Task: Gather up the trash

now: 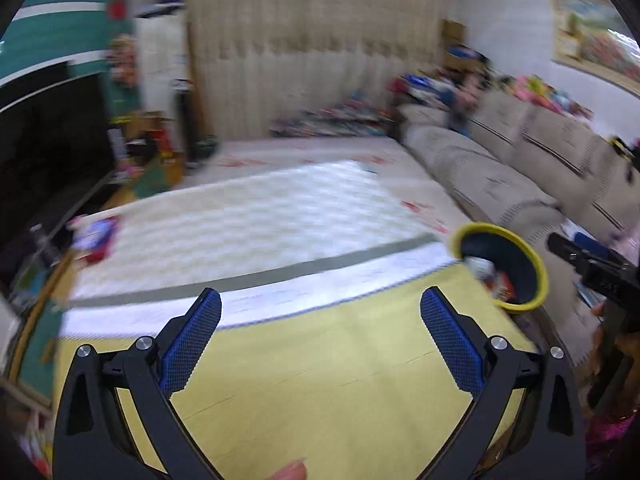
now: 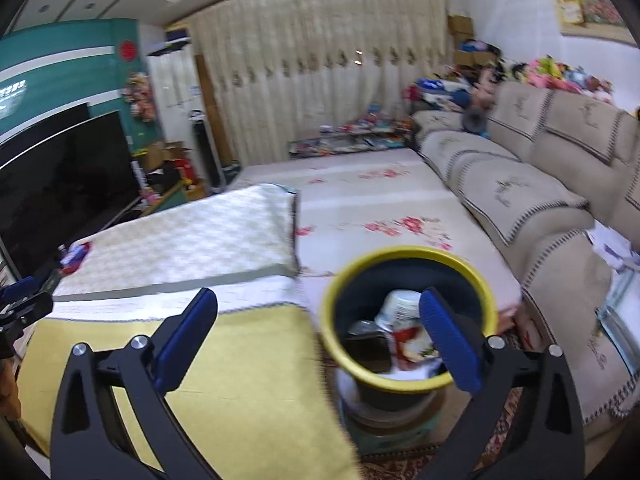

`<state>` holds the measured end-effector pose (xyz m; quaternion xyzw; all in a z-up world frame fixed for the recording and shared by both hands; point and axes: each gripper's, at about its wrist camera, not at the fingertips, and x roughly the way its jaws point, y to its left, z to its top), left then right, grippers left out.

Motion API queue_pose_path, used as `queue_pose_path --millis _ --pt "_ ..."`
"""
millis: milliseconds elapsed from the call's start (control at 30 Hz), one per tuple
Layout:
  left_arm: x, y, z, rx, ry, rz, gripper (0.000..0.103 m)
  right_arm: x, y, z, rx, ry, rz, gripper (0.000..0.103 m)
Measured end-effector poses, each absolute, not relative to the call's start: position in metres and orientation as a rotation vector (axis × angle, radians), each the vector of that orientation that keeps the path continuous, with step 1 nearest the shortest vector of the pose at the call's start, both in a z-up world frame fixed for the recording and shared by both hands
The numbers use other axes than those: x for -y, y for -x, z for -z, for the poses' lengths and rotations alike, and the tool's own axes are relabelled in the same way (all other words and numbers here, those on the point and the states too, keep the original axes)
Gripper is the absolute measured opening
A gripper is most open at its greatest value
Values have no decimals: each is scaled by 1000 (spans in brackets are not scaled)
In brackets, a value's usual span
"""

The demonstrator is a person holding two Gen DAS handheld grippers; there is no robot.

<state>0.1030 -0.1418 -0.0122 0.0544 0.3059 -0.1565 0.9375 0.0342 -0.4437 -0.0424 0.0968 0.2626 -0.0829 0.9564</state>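
Left wrist view, blurry: left gripper [image 1: 320, 316] jaws spread wide, nothing between them, over a yellow table cover [image 1: 320, 380]. Yellow-rimmed dark round trash bin [image 1: 516, 264] sits off to the right, seemingly with wrappers inside.

Right wrist view: right gripper [image 2: 318, 316] also wide open and empty, its right finger overlapping the bin, which holds a white-and-red crumpled package [image 2: 400, 320]. Beige sofa [image 2: 520, 184] beyond.

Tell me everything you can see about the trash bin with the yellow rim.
The trash bin is a round, dark bucket with a bright yellow rim, plastic by the look of it. It stands upright and open, with no lid, between the yellow-covered table and the beige sofa, apparently on a stack of round things atop a box. Inside lie a crumpled white and red wrapper and some dark trash. Neither gripper touches it.
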Motion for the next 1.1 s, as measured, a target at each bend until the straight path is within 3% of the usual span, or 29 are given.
queue_pose_path --millis 333,1100 --pt "25 -50 9 -582 12 109 98 375 -21 18 -502 -103 47 96" --pt "45 -38 5 -577 28 124 98 380 -11 20 -506 -122 68 96"
